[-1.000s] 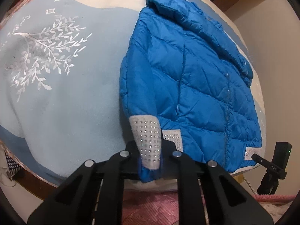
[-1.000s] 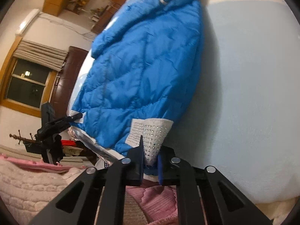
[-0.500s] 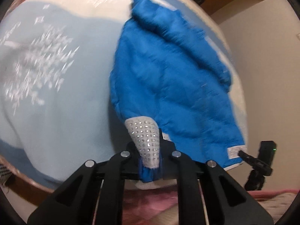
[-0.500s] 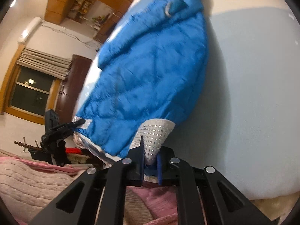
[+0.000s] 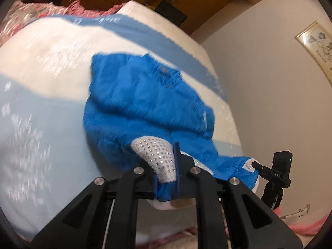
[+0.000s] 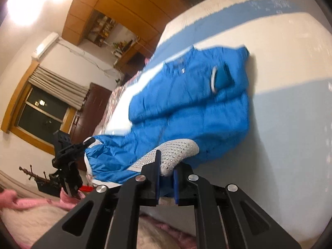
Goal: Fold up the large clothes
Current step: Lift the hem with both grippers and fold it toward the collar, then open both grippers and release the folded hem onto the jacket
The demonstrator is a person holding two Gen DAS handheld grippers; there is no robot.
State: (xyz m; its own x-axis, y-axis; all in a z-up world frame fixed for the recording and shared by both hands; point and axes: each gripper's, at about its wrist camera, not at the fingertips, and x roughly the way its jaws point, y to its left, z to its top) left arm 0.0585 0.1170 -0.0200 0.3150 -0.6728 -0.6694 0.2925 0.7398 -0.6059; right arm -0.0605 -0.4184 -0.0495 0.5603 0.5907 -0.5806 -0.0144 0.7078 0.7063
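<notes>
A blue puffer jacket lies on a bed with a pale blue and cream blanket. It also shows in the right wrist view. My left gripper is shut on the jacket's hem at its white studded trim. My right gripper is shut on the hem's other corner, on the same studded trim. Both hold the hem raised off the bed, so the lower half bunches toward the collar. The right gripper also shows in the left wrist view, and the left gripper in the right wrist view.
A white wall with a framed picture lies right of the bed. Wooden cabinets, a window with a blind and a dark door stand beyond. Pink bedding lies near the front.
Both grippers have lifted the hem and carried it toward the collar. The jacket, flat a second ago, now bunches up and looks shorter. Both views tilted upward.
</notes>
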